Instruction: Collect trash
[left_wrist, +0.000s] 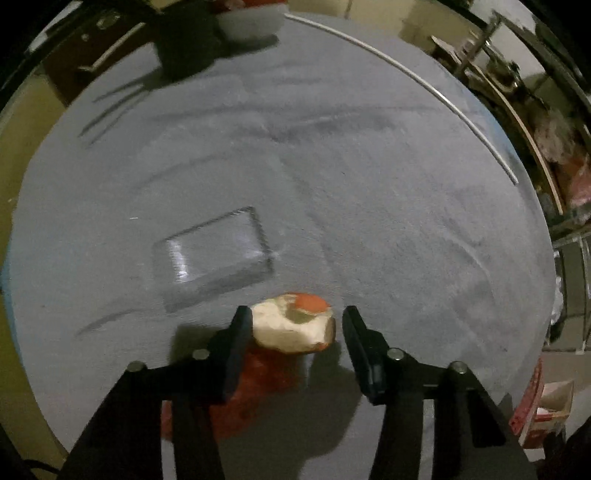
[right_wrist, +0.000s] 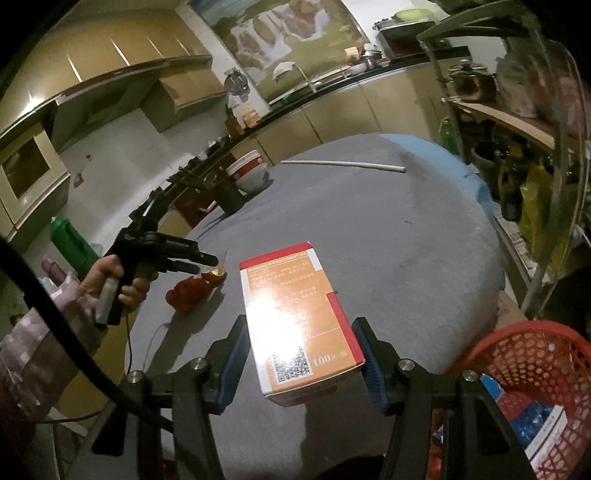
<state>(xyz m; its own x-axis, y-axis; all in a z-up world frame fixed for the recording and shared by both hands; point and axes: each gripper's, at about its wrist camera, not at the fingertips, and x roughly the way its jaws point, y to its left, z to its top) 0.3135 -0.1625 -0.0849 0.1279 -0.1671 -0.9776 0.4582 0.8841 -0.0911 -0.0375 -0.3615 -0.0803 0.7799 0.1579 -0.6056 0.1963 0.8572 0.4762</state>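
A bitten apple core (left_wrist: 293, 325) lies on the grey table cloth (left_wrist: 369, 184), between the fingers of my open left gripper (left_wrist: 295, 325); the left finger touches it, the right stands apart. Red crumpled trash (left_wrist: 255, 387) lies under that gripper. A clear plastic wrapper (left_wrist: 218, 251) lies flat just beyond. In the right wrist view my right gripper (right_wrist: 303, 354) is shut on an orange and red cardboard box (right_wrist: 299, 325), held above the table. The left gripper (right_wrist: 207, 260), the core (right_wrist: 216, 275) and the red trash (right_wrist: 188, 291) show at the left.
A red mesh basket (right_wrist: 535, 369) holding some trash stands at the lower right. A white rod (right_wrist: 343, 165) and a white bowl (right_wrist: 249, 171) lie at the table's far side. Shelves with pots stand on the right, kitchen counters behind.
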